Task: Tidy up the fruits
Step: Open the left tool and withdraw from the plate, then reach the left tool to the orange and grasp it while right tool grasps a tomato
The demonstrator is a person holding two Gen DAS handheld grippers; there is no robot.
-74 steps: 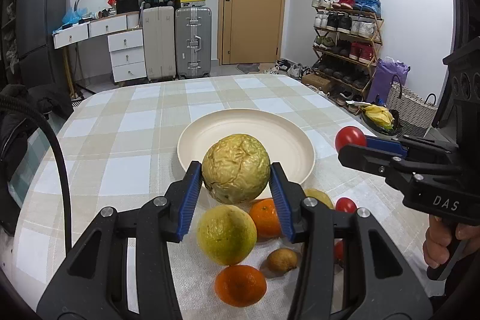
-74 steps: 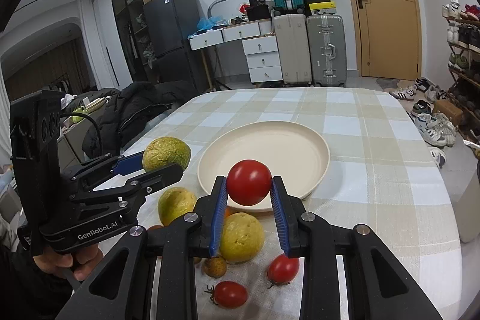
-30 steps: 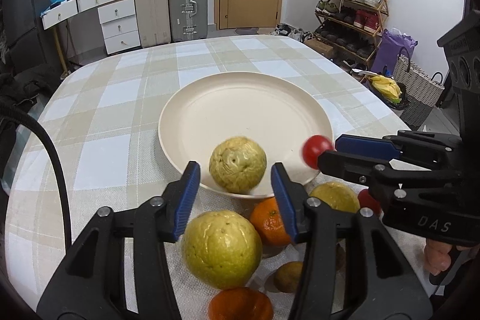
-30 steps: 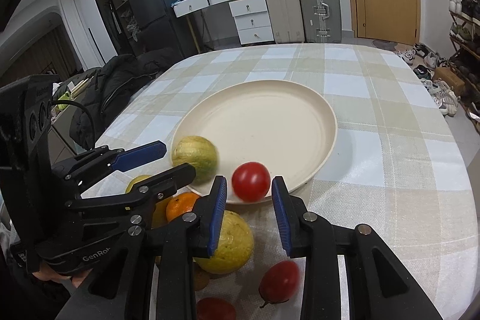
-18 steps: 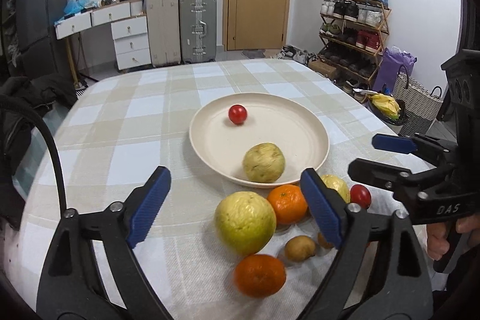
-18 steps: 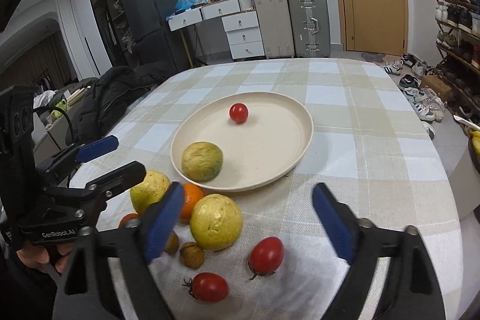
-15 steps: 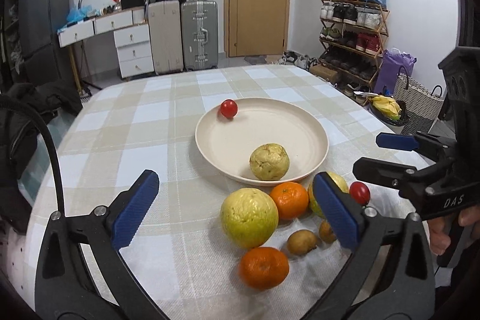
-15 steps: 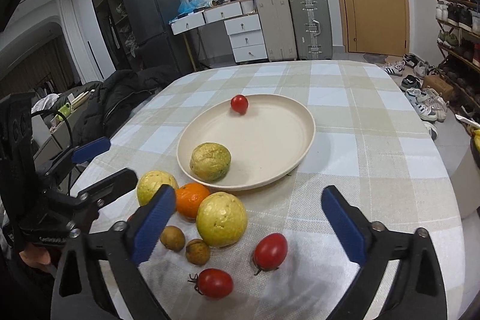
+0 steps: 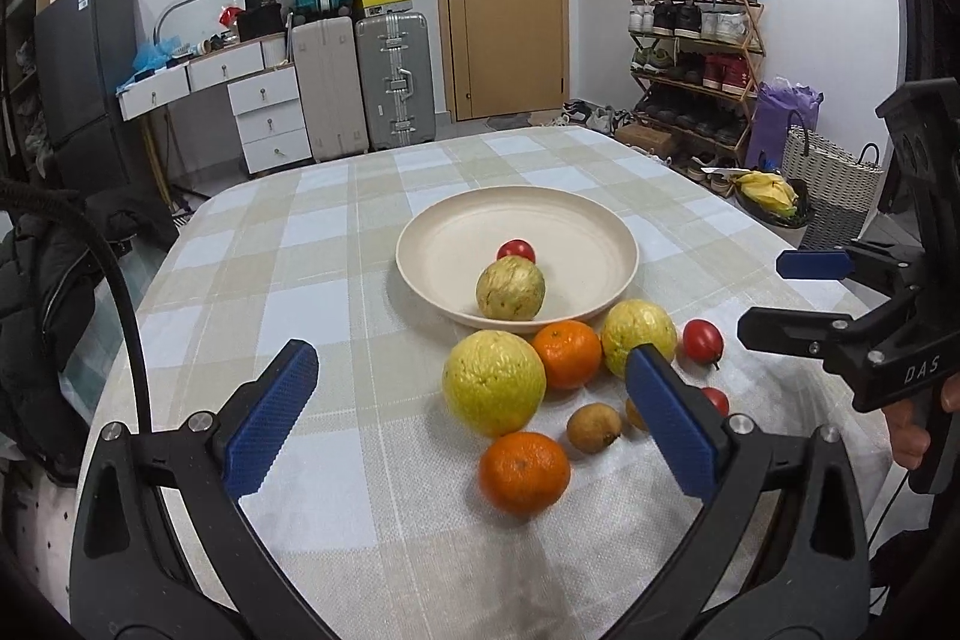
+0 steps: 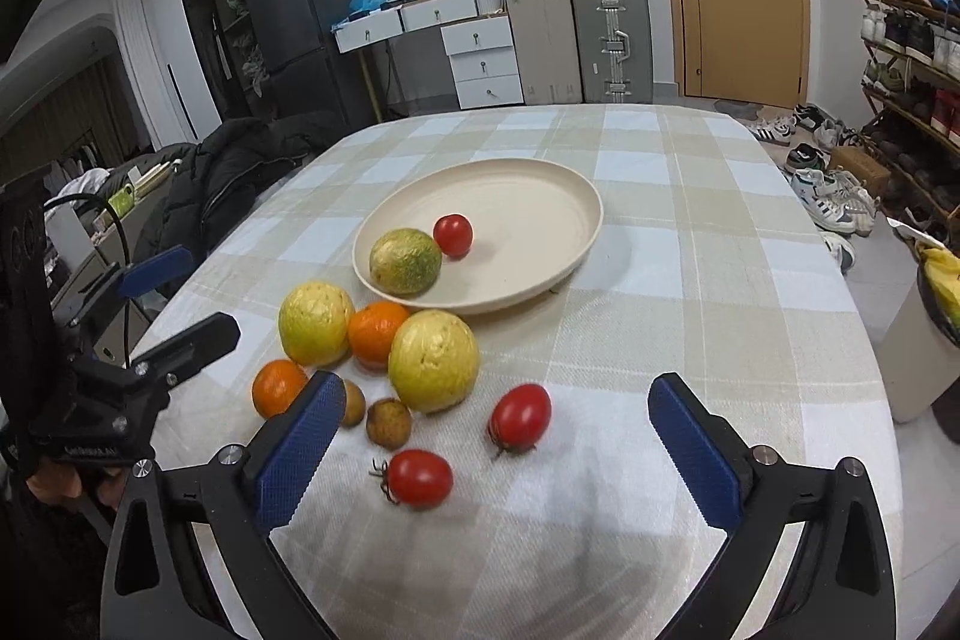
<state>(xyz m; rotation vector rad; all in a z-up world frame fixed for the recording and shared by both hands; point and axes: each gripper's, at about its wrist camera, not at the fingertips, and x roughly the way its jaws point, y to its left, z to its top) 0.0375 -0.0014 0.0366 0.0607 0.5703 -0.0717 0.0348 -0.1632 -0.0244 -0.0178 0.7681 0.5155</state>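
A cream plate (image 9: pixel 588 220) (image 10: pixel 540 196) on the checked tablecloth holds a wrinkled yellow-green fruit (image 9: pixel 510 290) (image 10: pixel 405 261) and a red tomato (image 9: pixel 516 250) (image 10: pixel 453 235). In front of the plate lie loose fruits: two big yellow fruits (image 9: pixel 493 382) (image 10: pixel 433 360), two oranges (image 9: pixel 523 472) (image 10: pixel 375 331), small brown fruits (image 9: pixel 593 427) (image 10: pixel 389 422) and two tomatoes (image 10: pixel 519 418) (image 10: pixel 418 478). My left gripper (image 9: pixel 474 418) is open and empty above the near fruits. My right gripper (image 10: pixel 492 454) is open and empty over the two loose tomatoes.
The round table (image 9: pixel 312 244) drops off at its edges. A black jacket on a chair (image 10: pixel 240 172) is at the left. Suitcases and drawers (image 9: pixel 360 88) stand at the back, a shoe rack (image 9: pixel 690 58) and baskets at the right.
Both grippers carried their fruit to the plate, opened and let go, then pulled back toward me. The tomato rolled in the plate and now rests beside the wrinkled fruit.
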